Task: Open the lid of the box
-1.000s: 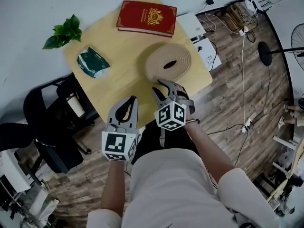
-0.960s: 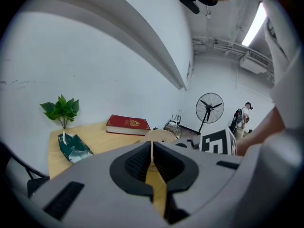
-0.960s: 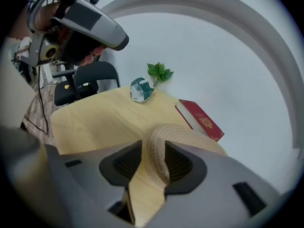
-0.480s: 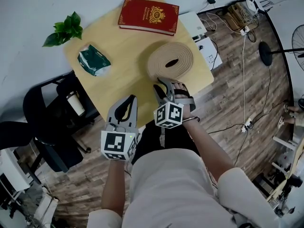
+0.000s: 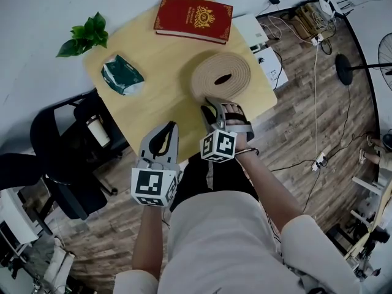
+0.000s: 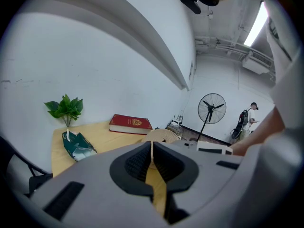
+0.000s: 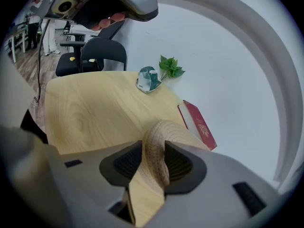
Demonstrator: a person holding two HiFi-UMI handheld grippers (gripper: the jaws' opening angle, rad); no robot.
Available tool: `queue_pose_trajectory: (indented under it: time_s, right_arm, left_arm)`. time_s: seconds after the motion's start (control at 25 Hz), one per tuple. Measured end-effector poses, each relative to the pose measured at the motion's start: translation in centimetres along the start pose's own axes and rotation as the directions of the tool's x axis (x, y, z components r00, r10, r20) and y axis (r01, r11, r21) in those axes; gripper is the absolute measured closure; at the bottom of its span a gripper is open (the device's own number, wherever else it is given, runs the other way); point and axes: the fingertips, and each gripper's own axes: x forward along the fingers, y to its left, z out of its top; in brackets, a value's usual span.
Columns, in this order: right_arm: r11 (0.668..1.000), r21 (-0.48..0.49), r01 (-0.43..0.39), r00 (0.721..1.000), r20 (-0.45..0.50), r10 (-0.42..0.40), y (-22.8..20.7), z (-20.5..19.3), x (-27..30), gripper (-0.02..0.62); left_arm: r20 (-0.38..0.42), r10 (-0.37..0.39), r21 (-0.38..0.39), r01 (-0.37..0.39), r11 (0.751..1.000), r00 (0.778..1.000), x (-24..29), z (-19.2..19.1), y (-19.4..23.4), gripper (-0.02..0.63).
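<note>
A red box (image 5: 193,19) shaped like a book, with gold print, lies shut at the far edge of the wooden table (image 5: 153,106); it also shows as the red box (image 6: 130,124) and the red box (image 7: 199,126). My right gripper (image 5: 209,106) hovers at the table's near edge, its tips just short of a straw hat (image 5: 220,77). In the right gripper view the right gripper (image 7: 153,148) is slightly open and the hat (image 7: 160,139) shows through the gap. My left gripper (image 5: 170,128) hangs lower left, off the table's near edge; the left gripper (image 6: 152,144) is shut on nothing.
A green tissue pack (image 5: 122,75) and a small plant (image 5: 86,37) sit on the table's left side. A black chair (image 5: 61,164) with a cup (image 5: 98,133) stands left of the table. White boxes (image 5: 260,48) and cables lie on the floor to the right.
My right gripper has edged a little forward toward the hat's brim. The left gripper has barely moved.
</note>
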Motion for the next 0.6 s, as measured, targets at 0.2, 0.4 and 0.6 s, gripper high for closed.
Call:
queue_pose_trajectory:
  time_s: [0.2,0.4,0.6]
  right_arm:
    - [1.000,-0.017,0.013,1.000,0.002,-0.013,-0.12,-0.09,-0.10,0.467]
    - [1.000,-0.021,0.013,1.000,0.008,-0.013,-0.10,-0.11,-0.05,0.471]
    - [1.000,-0.019,0.008,1.000,0.016,-0.008,-0.15,-0.07,-0.19,0.476]
  left_arm:
    - [0.002,0.005,-0.003,-0.005,1.000,1.000,-0.24,-0.07,-0.16,0.591]
    - [0.007,0.007,-0.003,-0.007,1.000,1.000,-0.30,-0.08,-0.48,0.591]
    - [0.009,0.005,-0.002,-0.005,1.000,1.000,-0.34,-0.03,-0.94,0.591]
